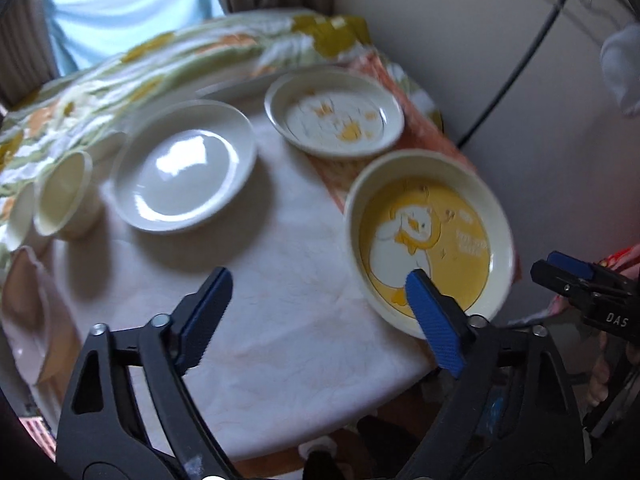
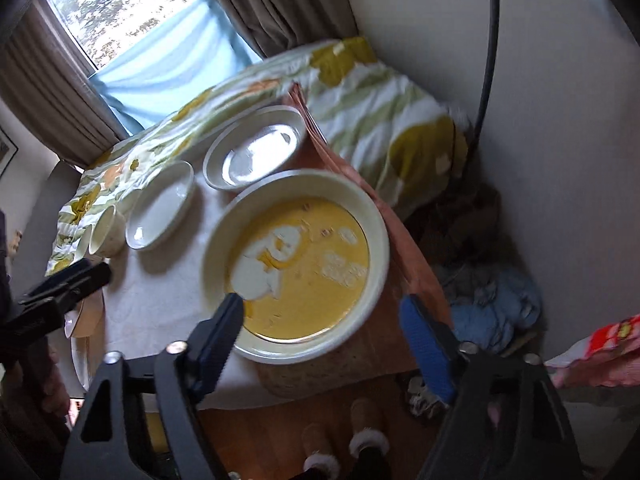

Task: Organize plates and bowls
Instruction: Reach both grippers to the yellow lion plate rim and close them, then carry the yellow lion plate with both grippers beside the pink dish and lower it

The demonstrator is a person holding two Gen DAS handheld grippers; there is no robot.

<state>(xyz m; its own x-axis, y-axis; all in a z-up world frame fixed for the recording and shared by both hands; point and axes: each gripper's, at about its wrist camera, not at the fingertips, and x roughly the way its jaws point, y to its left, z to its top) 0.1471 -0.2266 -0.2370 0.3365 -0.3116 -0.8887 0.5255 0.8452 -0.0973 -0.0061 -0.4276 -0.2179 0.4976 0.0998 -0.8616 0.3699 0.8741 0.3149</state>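
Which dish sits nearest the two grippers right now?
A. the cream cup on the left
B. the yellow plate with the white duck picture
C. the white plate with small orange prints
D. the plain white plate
B: the yellow plate with the white duck picture lies just ahead of the open right gripper, with the open left gripper beside its near rim; the other dishes lie farther back.

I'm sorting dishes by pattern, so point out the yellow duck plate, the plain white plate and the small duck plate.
yellow duck plate (image 2: 304, 264): right wrist view, on its yellow centre.
plain white plate (image 1: 186, 168): left wrist view, on its glossy centre.
small duck plate (image 1: 334, 118): left wrist view, on its printed centre.
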